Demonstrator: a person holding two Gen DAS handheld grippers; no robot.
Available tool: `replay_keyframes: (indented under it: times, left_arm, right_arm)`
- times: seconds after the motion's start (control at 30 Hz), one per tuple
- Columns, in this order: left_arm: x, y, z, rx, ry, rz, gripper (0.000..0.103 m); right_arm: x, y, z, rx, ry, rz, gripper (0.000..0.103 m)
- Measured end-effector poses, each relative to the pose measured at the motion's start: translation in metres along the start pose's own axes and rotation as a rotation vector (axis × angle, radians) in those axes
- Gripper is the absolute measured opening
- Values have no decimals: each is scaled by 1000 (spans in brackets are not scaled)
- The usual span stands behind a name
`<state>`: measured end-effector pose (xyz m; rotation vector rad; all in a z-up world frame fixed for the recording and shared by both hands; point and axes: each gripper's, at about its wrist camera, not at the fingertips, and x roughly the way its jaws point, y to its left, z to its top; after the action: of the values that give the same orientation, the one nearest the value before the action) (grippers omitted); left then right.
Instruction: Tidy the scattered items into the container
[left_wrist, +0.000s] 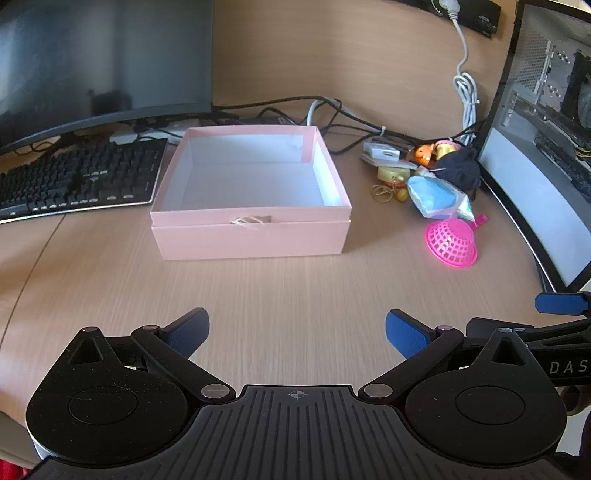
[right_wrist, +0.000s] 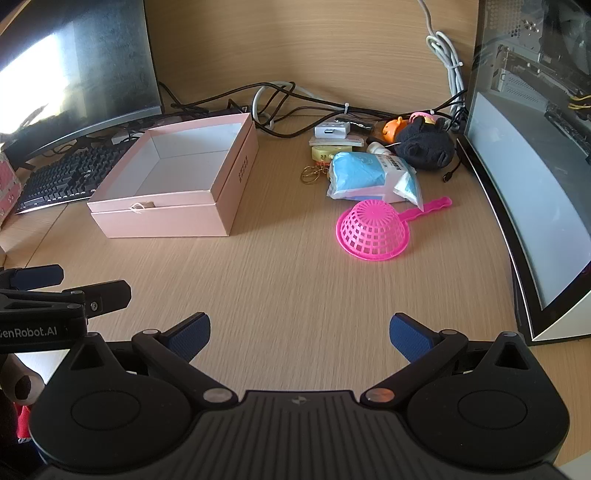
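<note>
An open pink box (left_wrist: 251, 240) (right_wrist: 166, 218) with a white inside stands on the wooden desk and holds nothing. To its right lie a pink plastic strainer (left_wrist: 450, 243) (right_wrist: 373, 230) upside down, a blue packet in clear wrap (left_wrist: 436, 197) (right_wrist: 369, 177), a black plush toy (left_wrist: 458, 168) (right_wrist: 424, 146), an orange figure (right_wrist: 391, 129), a yellow item with key rings (right_wrist: 317, 166) and a white device (right_wrist: 331, 130). My left gripper (left_wrist: 297, 334) hovers open in front of the box. My right gripper (right_wrist: 299, 336) hovers open in front of the strainer. Neither holds anything.
A keyboard (left_wrist: 77, 177) and a dark monitor (left_wrist: 92, 62) stand left of the box. A computer case with a glass side (right_wrist: 528, 166) borders the desk on the right. Cables (right_wrist: 295, 103) run along the back wall. Bare desk lies between the grippers and the items.
</note>
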<state>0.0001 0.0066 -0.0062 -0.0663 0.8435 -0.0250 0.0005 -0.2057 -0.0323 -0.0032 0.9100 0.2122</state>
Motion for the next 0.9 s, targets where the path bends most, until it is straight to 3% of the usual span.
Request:
replay_keyframes:
  times: [0.9]
  left_arm:
    - [2,1,-2,-3,3,-1,103]
  right_arm:
    - [-1,1,-1,-1,0,-1,103]
